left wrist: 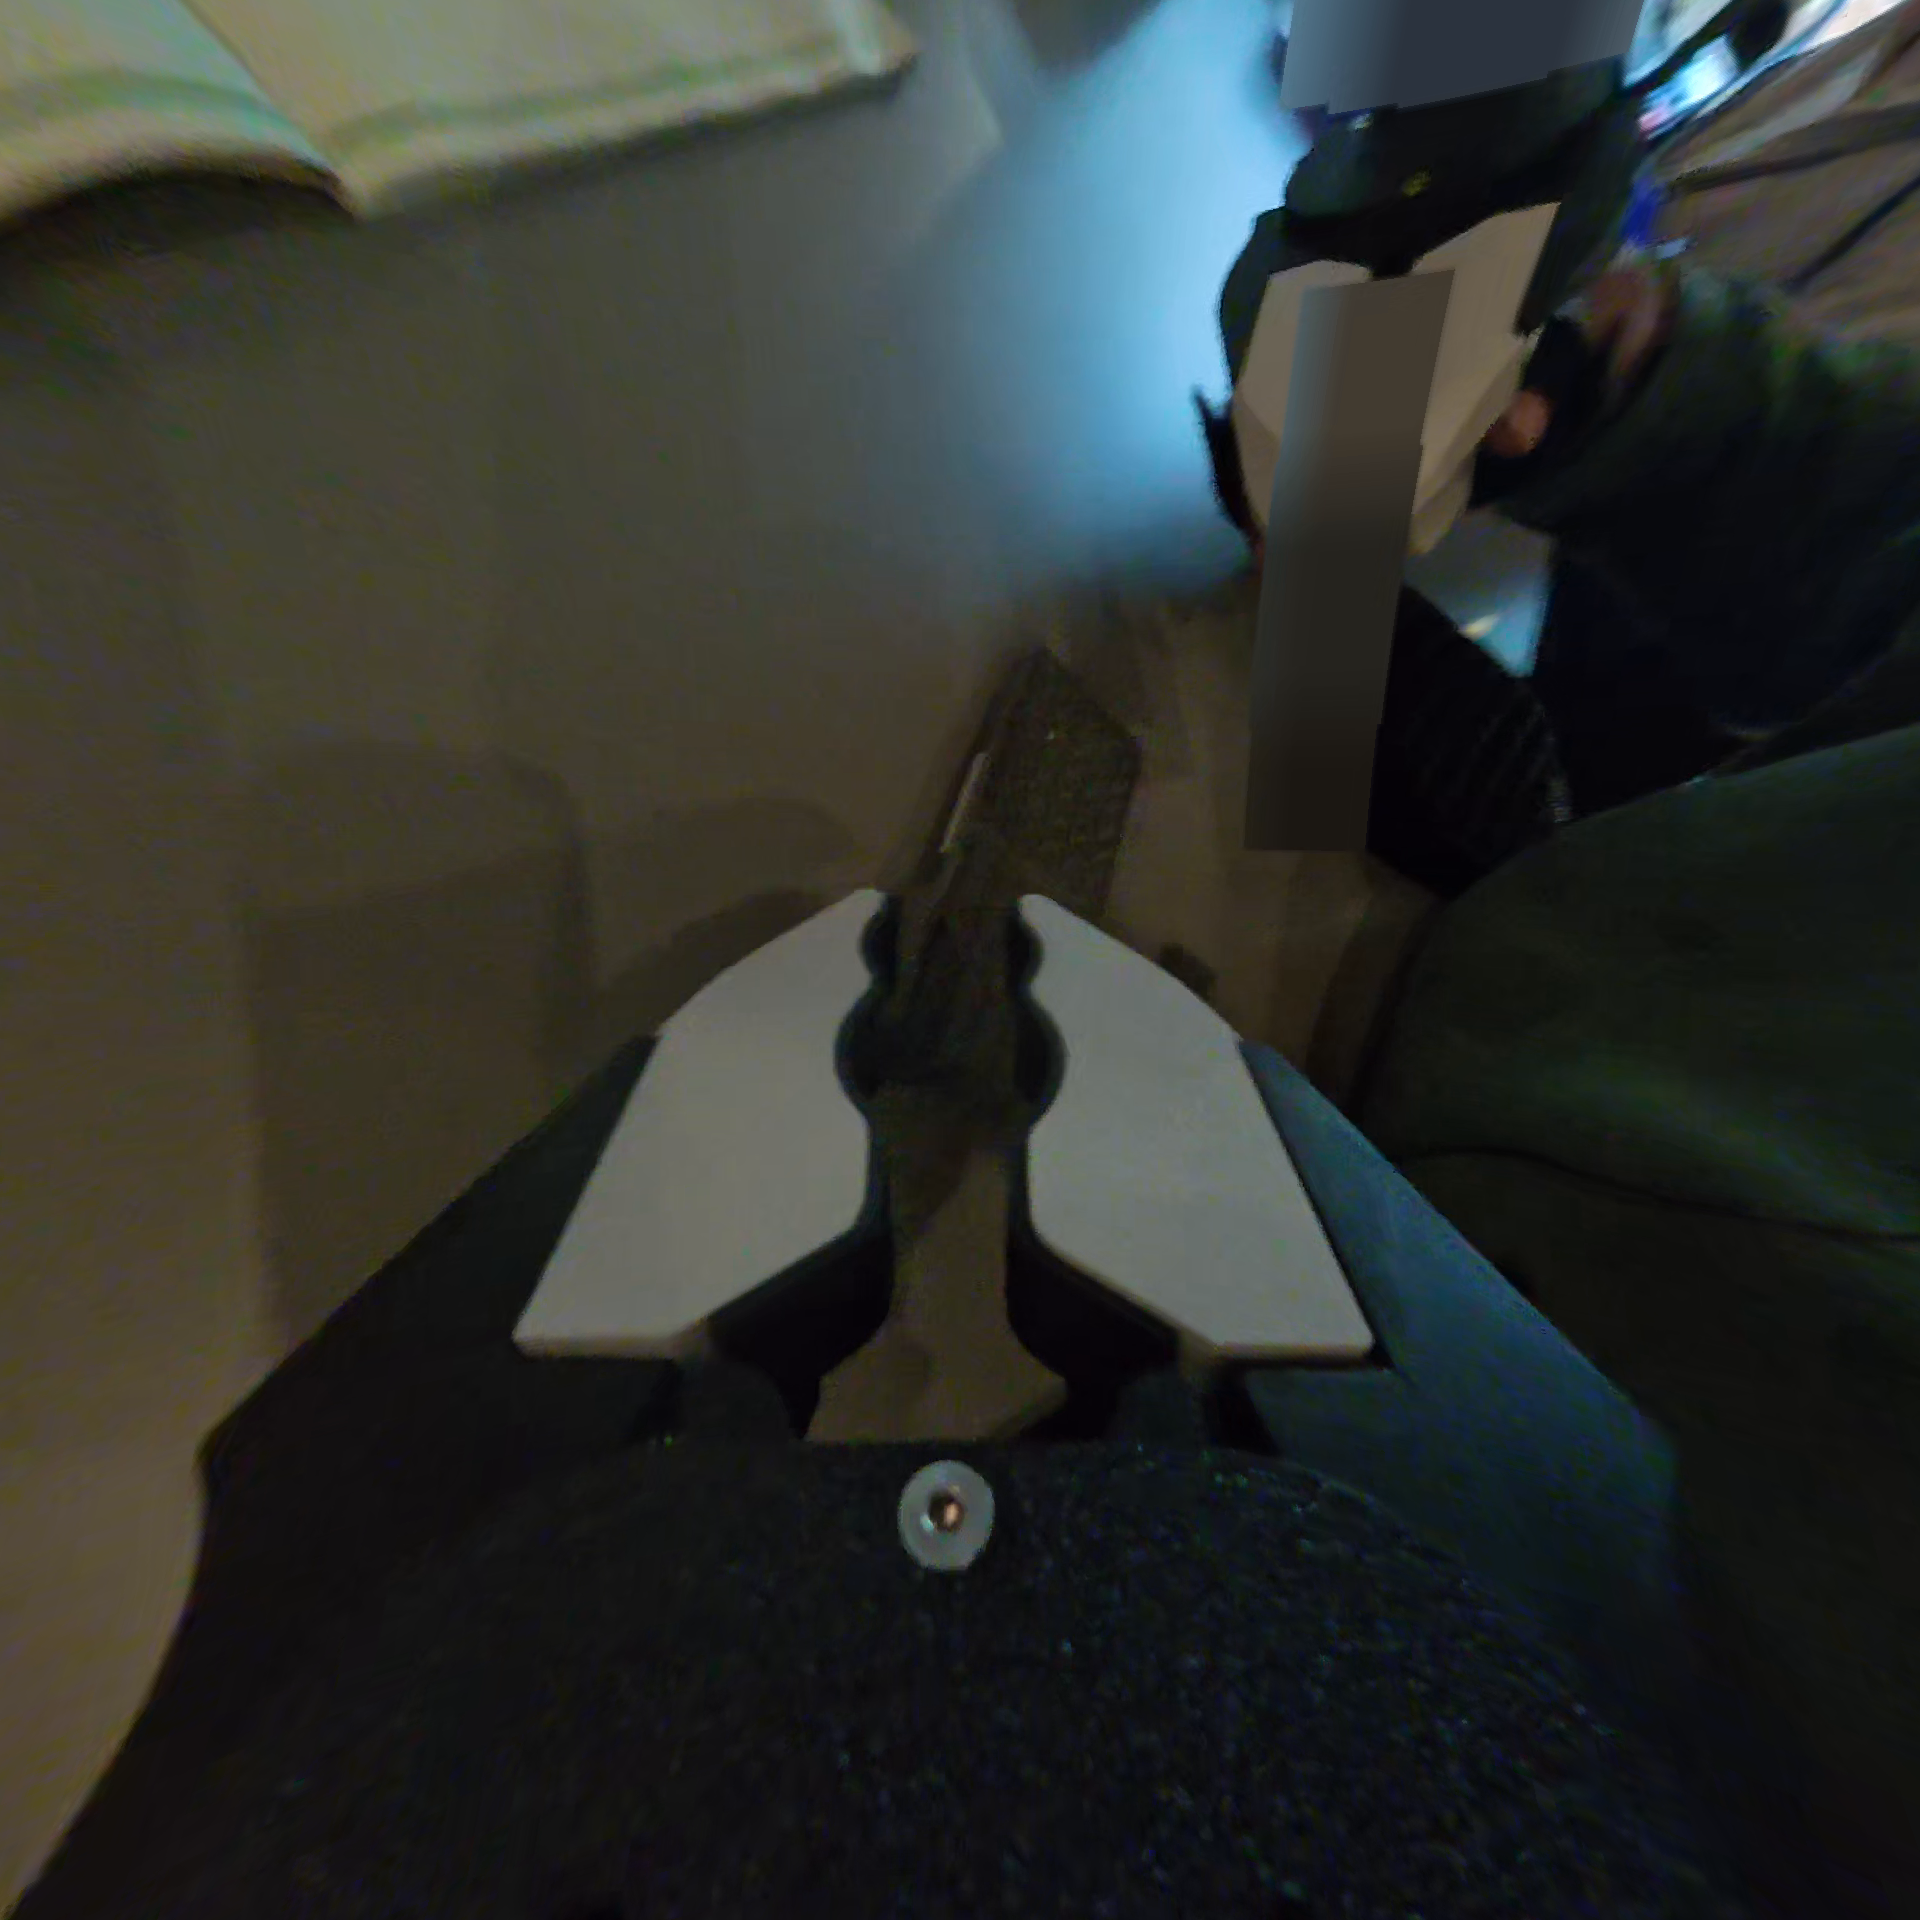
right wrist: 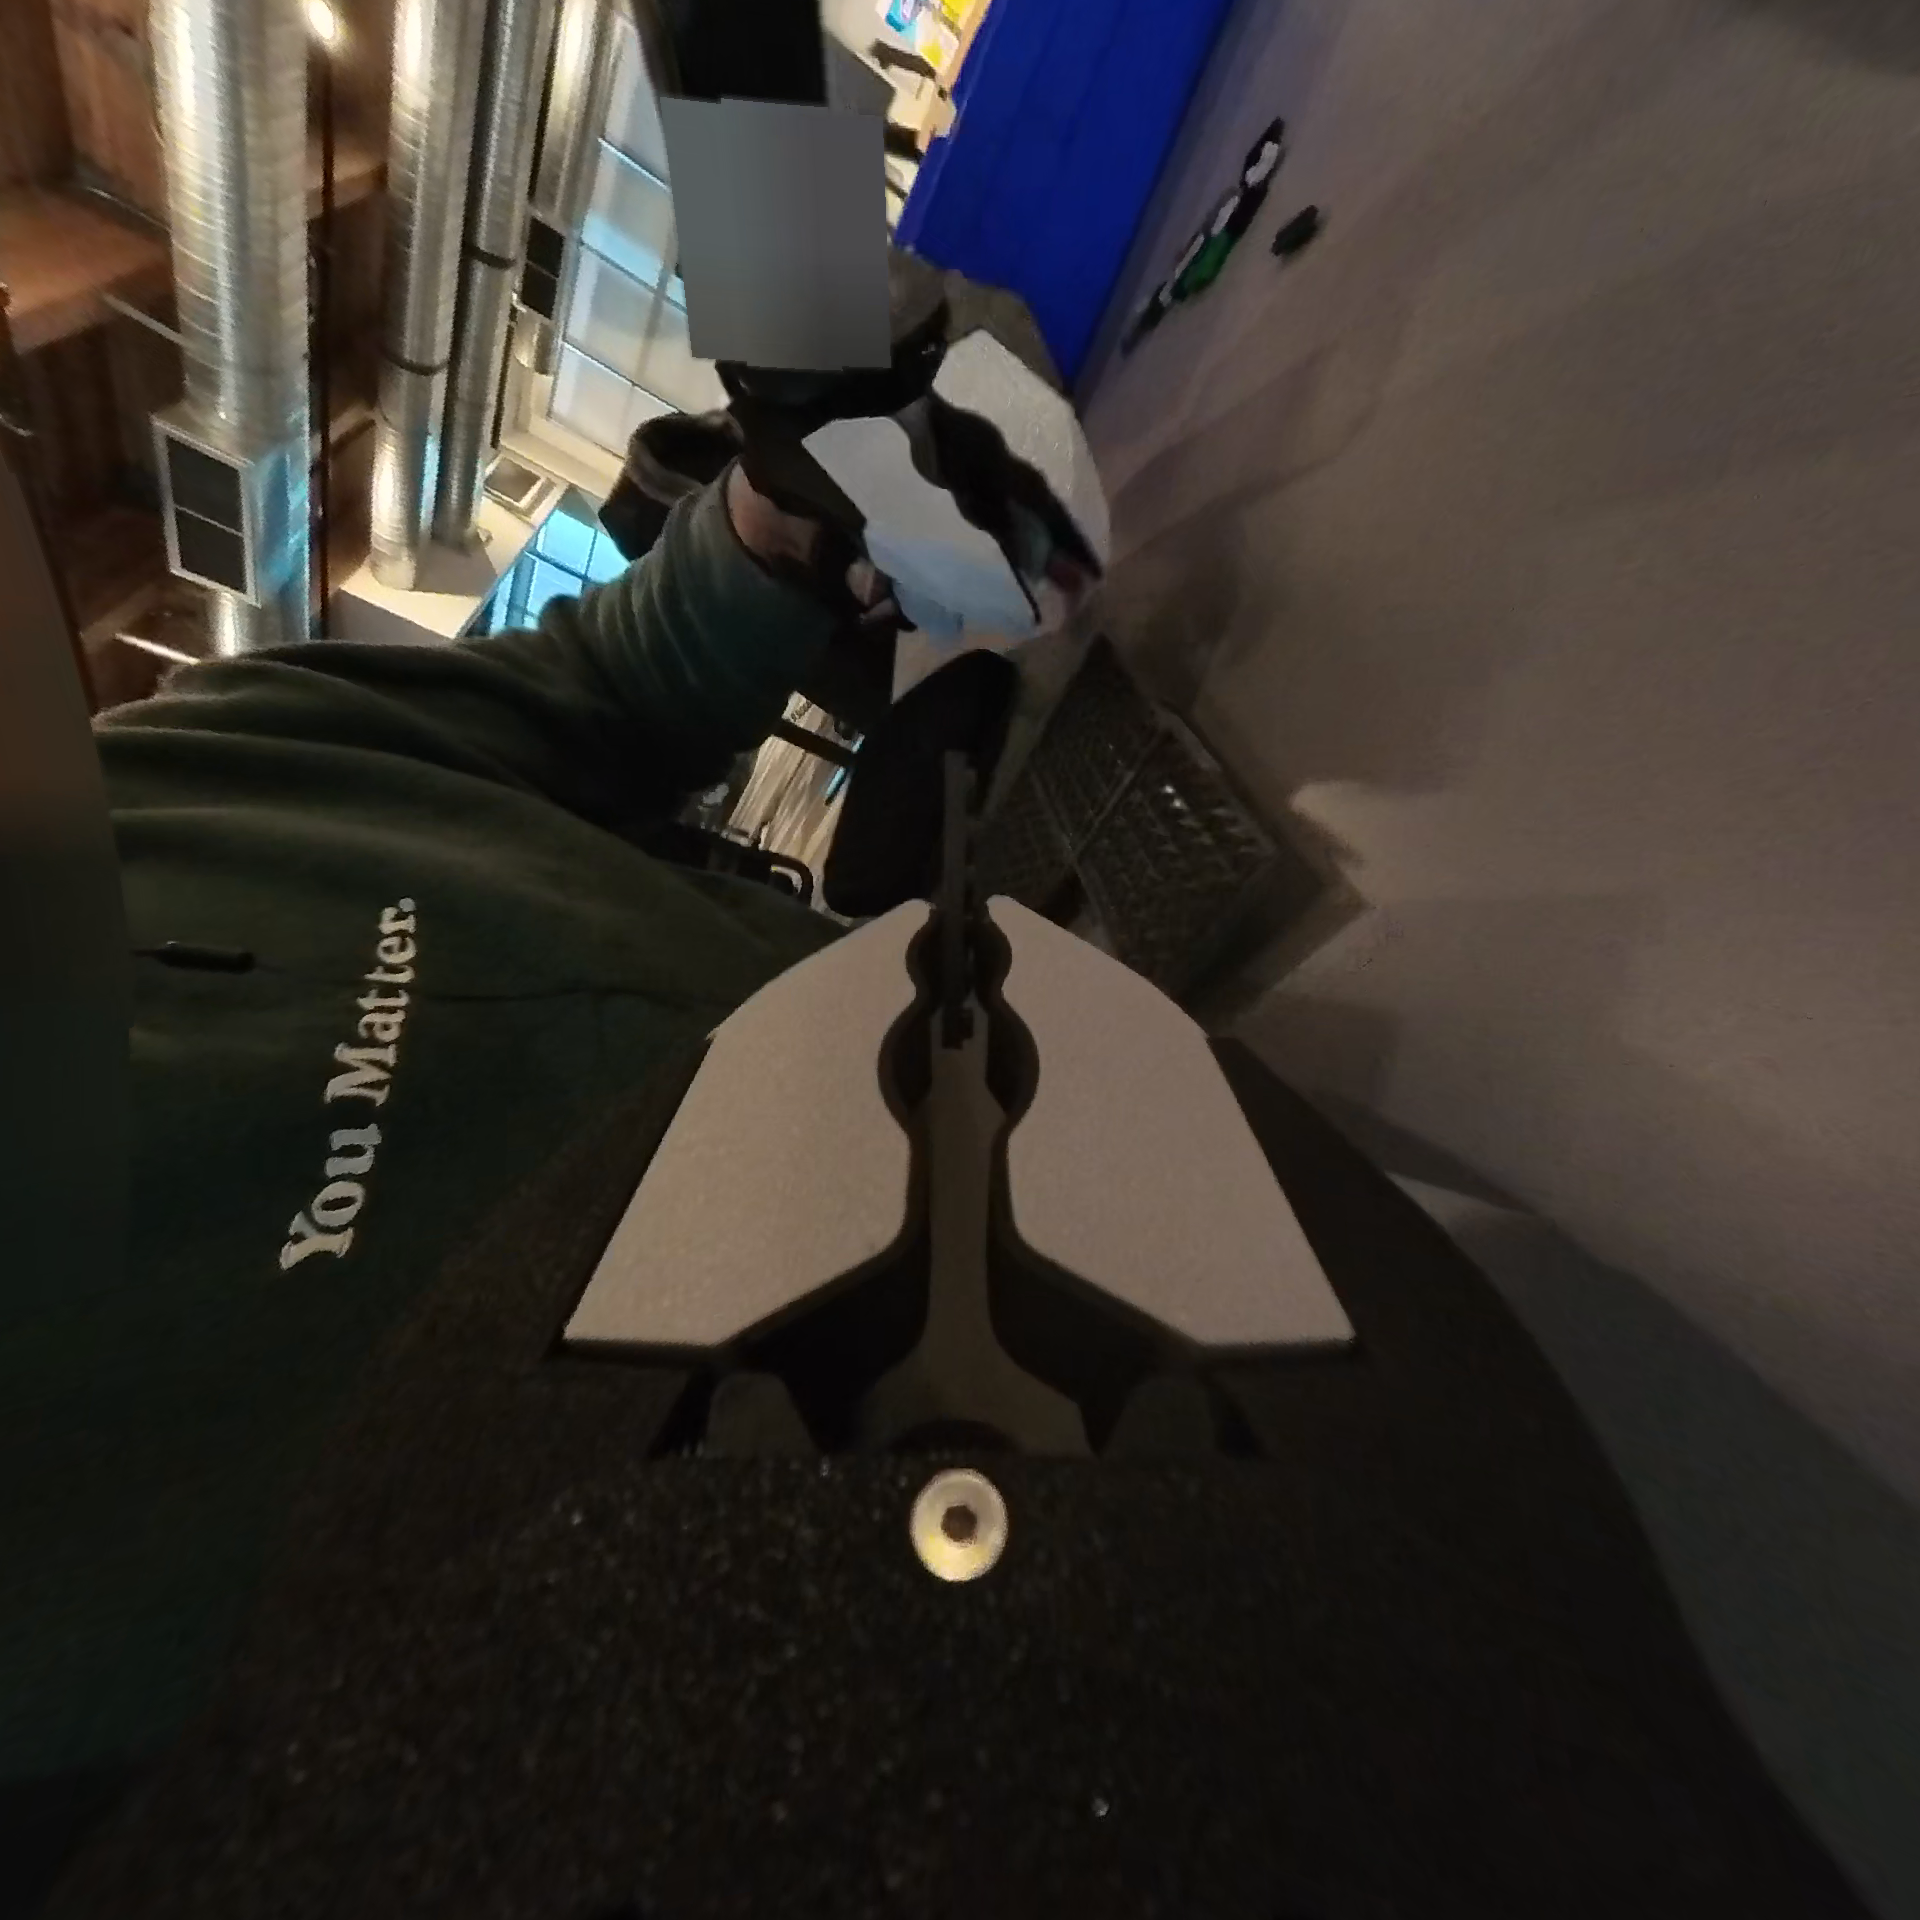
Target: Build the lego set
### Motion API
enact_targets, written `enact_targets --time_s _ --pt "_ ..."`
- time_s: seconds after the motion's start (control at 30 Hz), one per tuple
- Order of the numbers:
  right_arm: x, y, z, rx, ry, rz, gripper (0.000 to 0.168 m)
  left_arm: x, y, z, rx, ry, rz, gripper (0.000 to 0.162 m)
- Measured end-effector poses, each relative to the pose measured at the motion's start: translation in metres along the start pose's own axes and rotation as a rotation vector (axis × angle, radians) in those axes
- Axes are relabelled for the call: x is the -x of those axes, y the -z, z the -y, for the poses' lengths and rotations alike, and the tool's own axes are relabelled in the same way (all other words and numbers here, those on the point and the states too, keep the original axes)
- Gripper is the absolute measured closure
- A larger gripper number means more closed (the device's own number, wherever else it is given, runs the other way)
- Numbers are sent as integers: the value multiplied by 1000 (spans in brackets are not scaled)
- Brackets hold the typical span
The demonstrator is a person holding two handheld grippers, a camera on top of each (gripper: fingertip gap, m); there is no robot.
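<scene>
My left gripper (left wrist: 951, 914) is shut on a flat dark grey Lego plate (left wrist: 1039, 790), which sticks out past the fingertips above the beige table (left wrist: 416, 623). My right gripper (right wrist: 958, 920) is shut on a thin black Lego piece (right wrist: 956, 831), seen edge-on. Just beyond it is the dark studded plate (right wrist: 1143, 831), with the left gripper (right wrist: 997, 499) at its far end. The right gripper's white body (left wrist: 1486, 343) shows at upper right in the left wrist view, partly hidden by a mosaic patch. Both grippers are held up close to each other.
An open instruction booklet (left wrist: 468, 94) lies at the far left of the table. Several loose green, white and black Lego pieces (right wrist: 1205, 249) lie on the table near a blue object (right wrist: 1039, 156). The person's dark green sleeve (right wrist: 675, 644) and torso are close by. One gripper's finger ends stand about 12 cm off the other's.
</scene>
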State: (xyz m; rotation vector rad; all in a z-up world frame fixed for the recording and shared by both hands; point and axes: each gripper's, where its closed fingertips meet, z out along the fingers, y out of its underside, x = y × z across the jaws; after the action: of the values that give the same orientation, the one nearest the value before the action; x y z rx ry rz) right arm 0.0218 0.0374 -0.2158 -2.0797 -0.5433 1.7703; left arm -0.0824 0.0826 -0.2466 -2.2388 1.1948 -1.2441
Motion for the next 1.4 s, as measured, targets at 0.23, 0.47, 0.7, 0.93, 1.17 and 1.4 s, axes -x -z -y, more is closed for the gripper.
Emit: enact_targets --time_s 0.23,0.47,0.7,0.93,1.17,1.4 --pt "3 -1 3 -34 11 18 164 -14 18 -31 99 64 52 130" --pt "11 -8 5 -49 40 61 164 -25 3 -59 116 364 -26 123" --pt "12 -4 5 -75 49 84 164 -21 -13 -52 79 462 -46 136" --pt "11 3 8 -98 82 77 164 -25 -27 -43 42 452 -50 150" --pt "9 10 15 -168 70 61 164 -29 -22 -10 -113 360 -90 154" --pt "12 16 24 -280 49 9 164 -27 -11 25 -288 263 -153 155"
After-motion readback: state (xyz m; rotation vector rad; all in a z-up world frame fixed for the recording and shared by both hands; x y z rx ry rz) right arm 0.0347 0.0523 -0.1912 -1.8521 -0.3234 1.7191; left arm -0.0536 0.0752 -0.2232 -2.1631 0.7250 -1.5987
